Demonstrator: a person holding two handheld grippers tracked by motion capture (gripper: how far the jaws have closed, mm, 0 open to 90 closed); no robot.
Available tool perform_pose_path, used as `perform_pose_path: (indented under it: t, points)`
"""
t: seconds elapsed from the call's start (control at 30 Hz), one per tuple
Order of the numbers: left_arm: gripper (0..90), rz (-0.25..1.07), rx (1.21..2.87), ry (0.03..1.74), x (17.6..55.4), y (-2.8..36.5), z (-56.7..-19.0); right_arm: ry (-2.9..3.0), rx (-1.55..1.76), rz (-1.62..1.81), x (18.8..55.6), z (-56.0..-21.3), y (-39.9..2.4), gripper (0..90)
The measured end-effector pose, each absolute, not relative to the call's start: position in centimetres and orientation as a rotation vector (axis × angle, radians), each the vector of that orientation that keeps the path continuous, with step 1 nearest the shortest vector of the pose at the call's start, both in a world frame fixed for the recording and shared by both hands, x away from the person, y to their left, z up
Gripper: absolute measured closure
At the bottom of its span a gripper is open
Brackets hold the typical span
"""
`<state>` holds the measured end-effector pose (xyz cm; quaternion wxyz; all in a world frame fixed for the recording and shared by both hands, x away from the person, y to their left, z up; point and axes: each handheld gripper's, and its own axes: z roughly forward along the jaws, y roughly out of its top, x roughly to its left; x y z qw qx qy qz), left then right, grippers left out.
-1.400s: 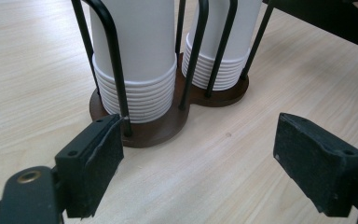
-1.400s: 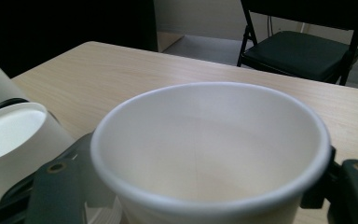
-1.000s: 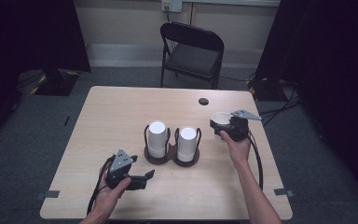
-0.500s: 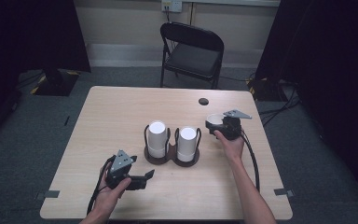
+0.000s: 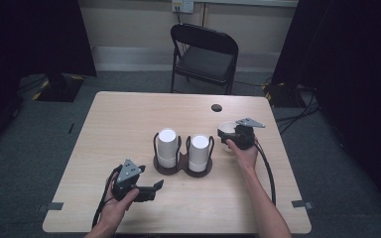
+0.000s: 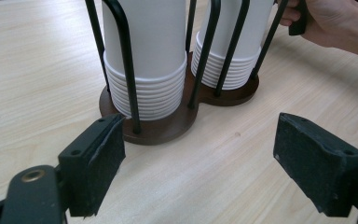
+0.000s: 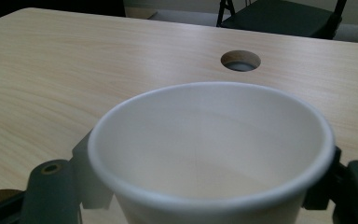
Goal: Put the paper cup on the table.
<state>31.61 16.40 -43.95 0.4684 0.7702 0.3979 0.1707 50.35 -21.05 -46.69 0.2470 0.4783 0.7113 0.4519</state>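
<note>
A dark wooden cup holder [image 5: 181,166] [image 6: 168,126] with black wire loops stands mid-table and carries two stacks of white paper cups [image 5: 167,147] [image 5: 199,152] [image 6: 147,56]. My right gripper [image 5: 228,135] [image 7: 205,186] is just right of the holder, shut on a single white paper cup [image 5: 225,130] [image 7: 209,154] that stands upright with its mouth up. My left gripper [image 5: 154,188] [image 6: 214,172] rests near the front left of the table, open, its jaws facing the holder with nothing between them.
A round cable hole [image 5: 217,107] [image 7: 240,60] lies in the table behind the held cup. A black folding chair [image 5: 203,52] stands beyond the table's far edge. Bare tabletop [image 5: 114,129] stretches left of the holder.
My right gripper has carried the cup a little left and toward the holder. The left gripper has stayed where it was.
</note>
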Motion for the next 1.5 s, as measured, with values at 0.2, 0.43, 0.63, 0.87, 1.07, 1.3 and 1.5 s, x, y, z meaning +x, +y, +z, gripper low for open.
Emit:
perform_pose_path:
  t: [0.2,0.43,0.63,0.87,1.07,1.3,1.5]
  points:
    - [16.6,0.42,1.883,0.98,31.6,16.4,-44.0,1.947,1.31,1.239,49.8,-46.8,-21.6,22.8]
    - [16.8,0.421,1.883,0.981,31.6,16.4,-43.9,1.96,1.308,1.238,49.0,-46.8,-22.2,22.7]
    - [16.9,0.418,1.881,0.984,31.6,16.4,-43.9,1.986,1.302,1.24,48.2,-46.8,-22.4,22.6]
    - [16.9,0.415,1.879,0.978,31.6,16.4,-43.9,2.052,1.276,1.204,47.8,-46.7,-22.3,22.3]
    - [16.9,0.423,1.879,0.984,31.6,16.6,-43.8,2.054,1.276,1.186,47.6,-47.1,-22.2,22.4]
    - [16.9,0.425,1.87,0.98,31.7,16.7,-43.8,2.076,1.326,1.207,47.4,-47.5,-22.6,17.5]
    - [17.0,0.422,1.874,0.981,31.6,16.8,-43.7,2.102,1.354,1.196,47.1,-47.8,-22.7,15.0]
